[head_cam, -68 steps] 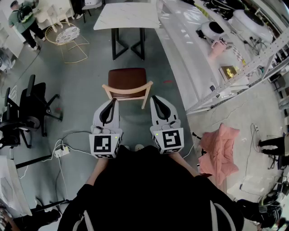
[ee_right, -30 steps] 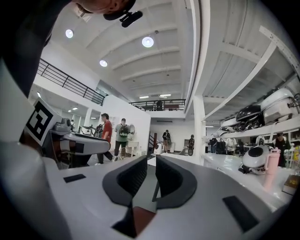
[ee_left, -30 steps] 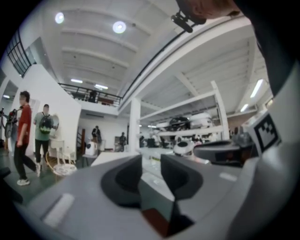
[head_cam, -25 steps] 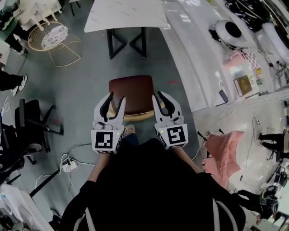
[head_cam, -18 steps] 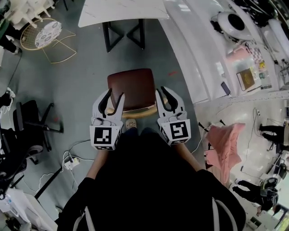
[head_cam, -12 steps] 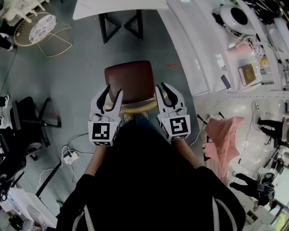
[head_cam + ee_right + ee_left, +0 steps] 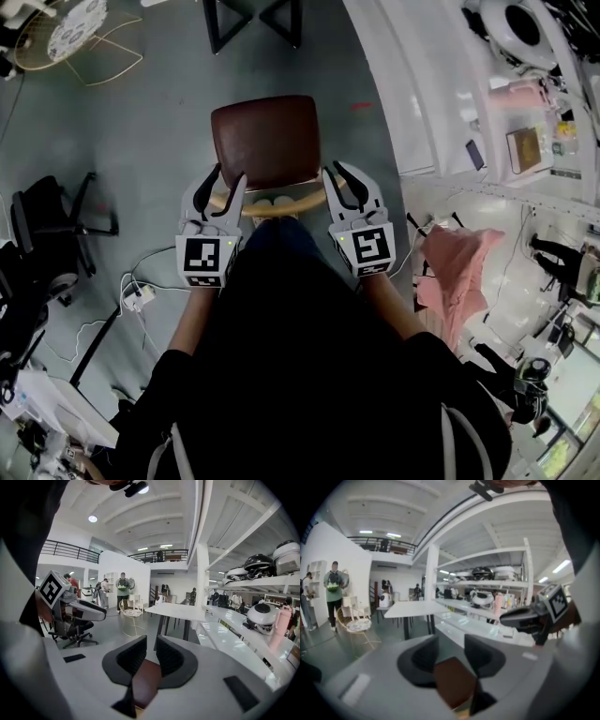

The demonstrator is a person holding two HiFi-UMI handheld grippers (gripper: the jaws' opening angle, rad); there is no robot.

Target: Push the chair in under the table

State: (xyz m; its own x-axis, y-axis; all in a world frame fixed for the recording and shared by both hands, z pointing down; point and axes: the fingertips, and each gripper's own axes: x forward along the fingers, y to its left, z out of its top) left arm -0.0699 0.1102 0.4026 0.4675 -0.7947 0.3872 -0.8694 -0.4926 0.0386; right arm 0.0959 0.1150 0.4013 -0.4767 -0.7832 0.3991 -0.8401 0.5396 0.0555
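The chair [image 7: 263,141] has a brown seat and a curved pale wooden backrest [image 7: 274,203], and I look down on it in the head view. My left gripper [image 7: 222,176] is open and straddles the backrest's left end. My right gripper [image 7: 345,176] is open at the backrest's right end. The brown seat [image 7: 452,684] shows between the left jaws, and the seat [image 7: 146,684] shows between the right jaws too. The white table [image 7: 412,609] stands ahead on black legs [image 7: 251,19]; the table [image 7: 177,612] is also in the right gripper view.
A long white bench [image 7: 412,84] with shelving runs along the right. A black office chair [image 7: 47,234] stands left, with a wire chair [image 7: 80,28] beyond it. Cables and a power strip [image 7: 131,295] lie on the floor. A pink cloth [image 7: 450,272] lies at right. People [image 7: 333,592] stand far off.
I have stepped up to the chair, and both grippers have come forward from behind it to the two ends of its backrest. The left jaws stand wider apart than before.
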